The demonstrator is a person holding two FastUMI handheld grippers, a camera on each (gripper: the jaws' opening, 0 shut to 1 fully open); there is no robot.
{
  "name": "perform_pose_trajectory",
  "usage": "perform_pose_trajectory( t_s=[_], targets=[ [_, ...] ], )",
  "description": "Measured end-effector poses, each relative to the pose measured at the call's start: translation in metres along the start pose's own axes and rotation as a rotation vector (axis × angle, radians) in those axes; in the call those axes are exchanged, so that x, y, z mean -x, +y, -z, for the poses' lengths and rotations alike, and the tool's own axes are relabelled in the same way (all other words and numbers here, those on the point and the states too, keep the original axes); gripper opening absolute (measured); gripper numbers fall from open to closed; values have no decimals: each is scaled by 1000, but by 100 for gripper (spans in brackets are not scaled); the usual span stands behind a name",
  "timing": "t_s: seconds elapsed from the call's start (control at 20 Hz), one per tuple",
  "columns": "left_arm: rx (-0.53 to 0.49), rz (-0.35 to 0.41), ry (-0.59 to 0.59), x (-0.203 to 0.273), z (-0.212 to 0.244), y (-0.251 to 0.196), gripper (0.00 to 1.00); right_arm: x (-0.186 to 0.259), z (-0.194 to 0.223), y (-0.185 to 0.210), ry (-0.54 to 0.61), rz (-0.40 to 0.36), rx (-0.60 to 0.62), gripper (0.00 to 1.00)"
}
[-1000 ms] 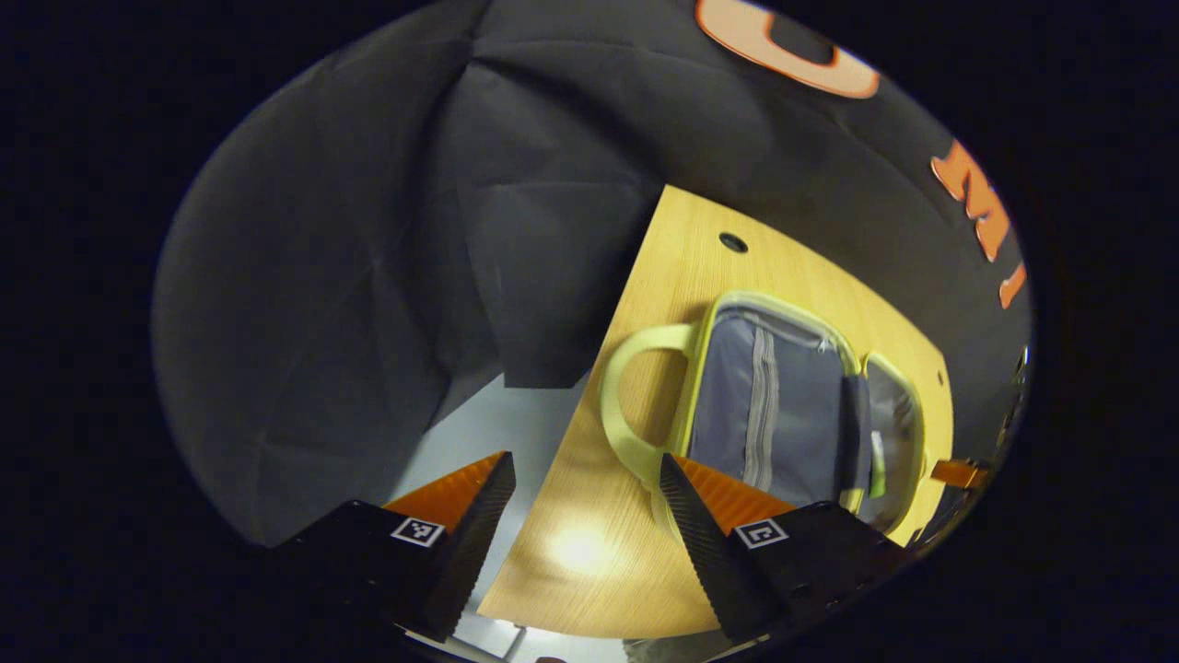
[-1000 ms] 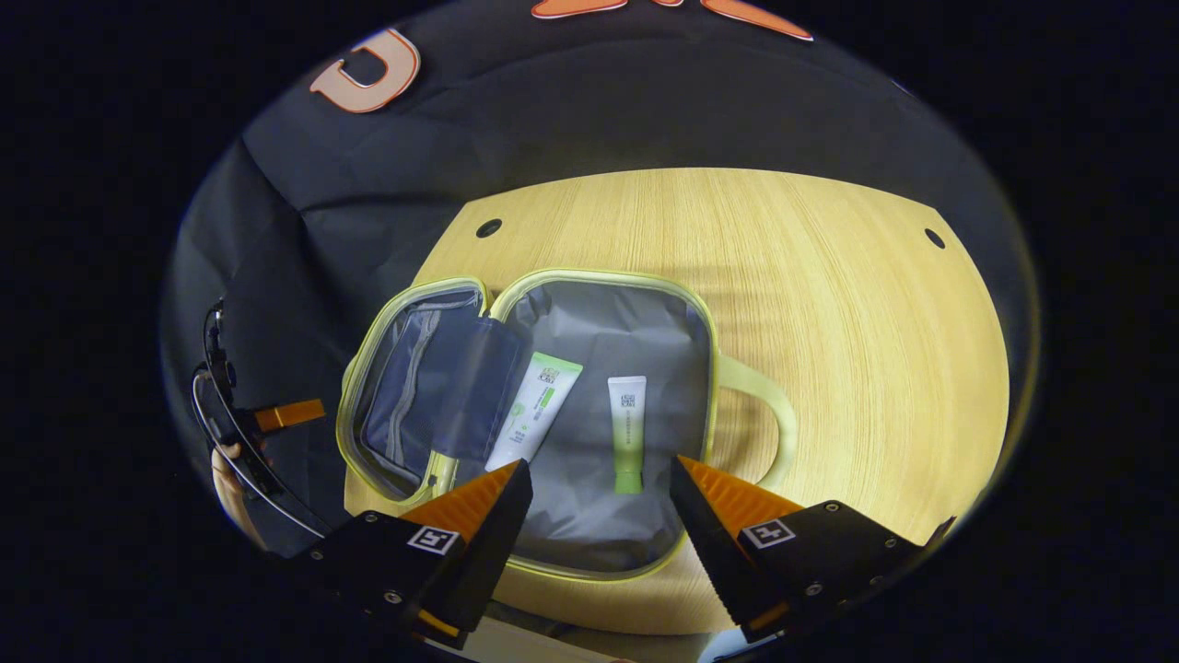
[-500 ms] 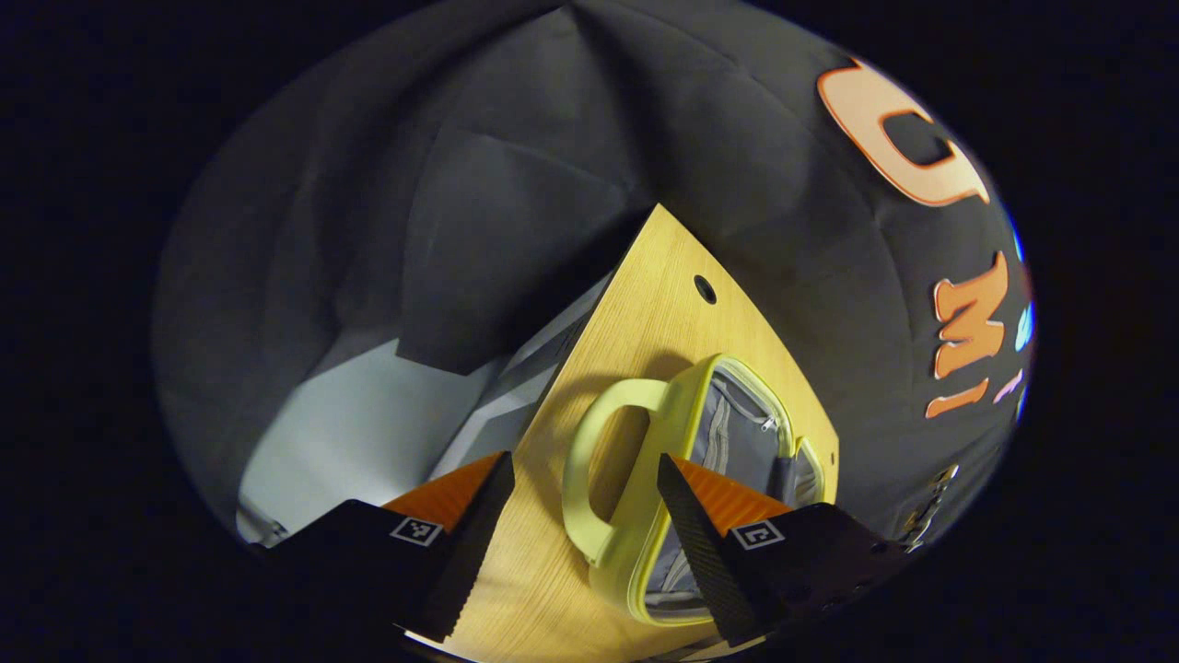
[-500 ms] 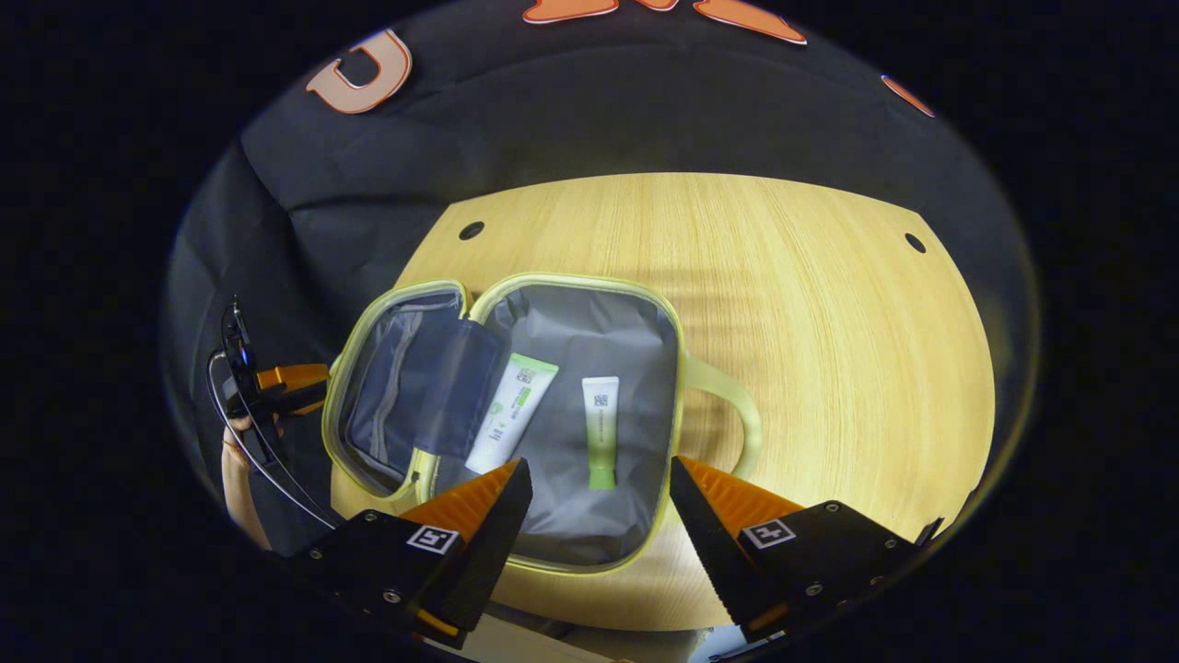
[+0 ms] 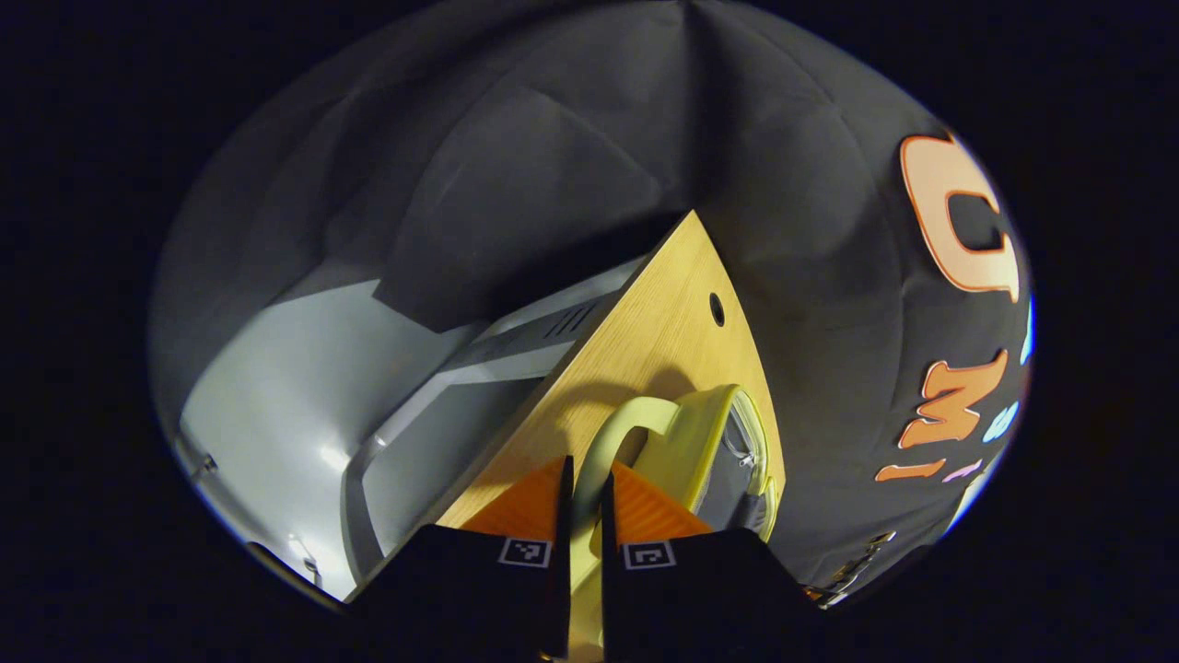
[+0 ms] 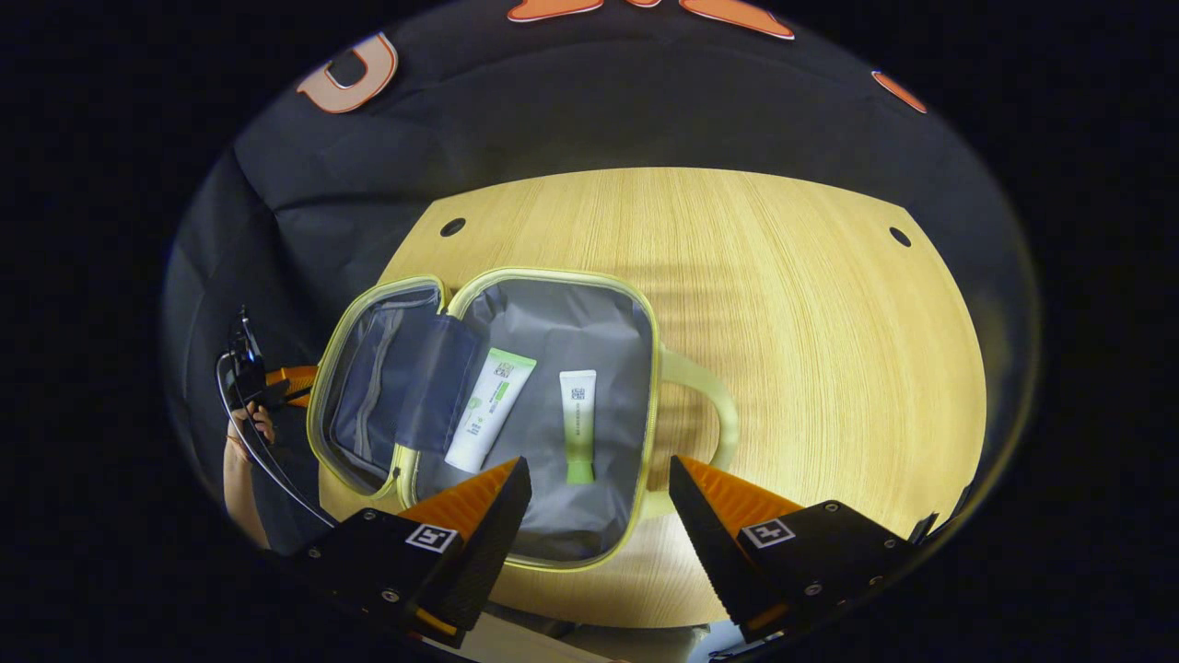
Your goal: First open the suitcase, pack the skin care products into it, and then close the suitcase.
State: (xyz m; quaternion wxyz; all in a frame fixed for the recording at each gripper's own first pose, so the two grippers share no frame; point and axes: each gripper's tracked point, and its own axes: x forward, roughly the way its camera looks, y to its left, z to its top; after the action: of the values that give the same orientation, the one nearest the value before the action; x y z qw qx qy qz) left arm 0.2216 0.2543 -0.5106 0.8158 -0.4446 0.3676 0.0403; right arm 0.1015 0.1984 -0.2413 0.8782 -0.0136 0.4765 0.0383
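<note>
Handle [image 5: 615, 433] of the open suitcase [image 6: 543, 414] sits pinched between the left tongs [image 5: 582, 479]; right tongs [image 6: 599, 483] gape above two tubes [image 6: 577, 425].

Right gripper [image 6: 599, 483] fingers spread wide, holding nothing, above the suitcase [image 6: 553, 525] lying open on the counter [image 6: 811, 313]. Two tubes inside: white-green tube [image 6: 488, 410] beside smaller green tube [image 6: 578, 425]. Handle [image 6: 714, 414] points right.
</note>
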Motion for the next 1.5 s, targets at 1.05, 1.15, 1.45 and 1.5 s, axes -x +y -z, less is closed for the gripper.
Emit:
perform_pose_trajectory(
  t_s=[1.05, 1.15, 1.45, 1.5],
  targets=[
    [-606, 19, -180, 121, 114, -357, 13, 115, -124, -124, -521, -3, 151, 96],
    [-624, 49, -165, 117, 144, -380, 13, 131, -129, -146, -556, 21, 169, 96],
    [-638, 105, -104, 91, 220, -421, 13, 168, -125, -196, -631, 55, 186, 96],
    [-643, 104, -98, 83, 229, -426, 13, 171, -121, -204, -631, 56, 183, 96]
  ],
)
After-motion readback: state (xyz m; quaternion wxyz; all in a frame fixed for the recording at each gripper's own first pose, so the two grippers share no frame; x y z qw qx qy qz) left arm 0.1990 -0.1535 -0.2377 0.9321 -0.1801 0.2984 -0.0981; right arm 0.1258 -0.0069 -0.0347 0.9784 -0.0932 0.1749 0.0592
